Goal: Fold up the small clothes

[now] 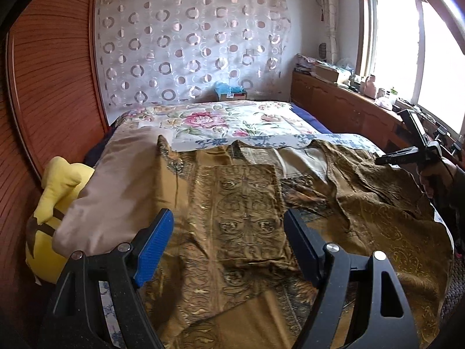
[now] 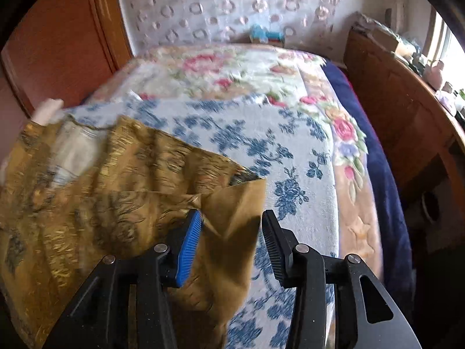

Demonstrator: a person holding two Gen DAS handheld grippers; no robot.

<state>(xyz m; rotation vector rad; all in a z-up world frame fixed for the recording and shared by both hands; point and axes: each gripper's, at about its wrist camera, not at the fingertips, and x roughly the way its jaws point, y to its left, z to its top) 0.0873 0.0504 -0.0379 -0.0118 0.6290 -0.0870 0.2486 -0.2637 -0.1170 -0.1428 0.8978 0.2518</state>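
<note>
A golden-brown patterned garment [image 1: 244, 203] lies spread over the bed, with one panel folded flat onto its middle. My left gripper [image 1: 228, 215] hovers open just above that panel, with nothing between its blue pads. In the right wrist view the garment's [image 2: 116, 180] right corner reaches under my right gripper [image 2: 232, 213]. Its jaws stand apart and the pads do not press the cloth. The view is blurred by motion. In the left wrist view a hand holds the right gripper [image 1: 380, 160] at the garment's far right edge.
A blue-flowered sheet [image 2: 261, 133] and a rose-patterned quilt [image 1: 203, 119] cover the bed. A yellow plush toy [image 1: 58, 192] and a beige pillow [image 1: 125, 174] lie at the left by the wooden panel [image 1: 52, 87]. A cluttered wooden cabinet [image 1: 348, 107] runs under the window.
</note>
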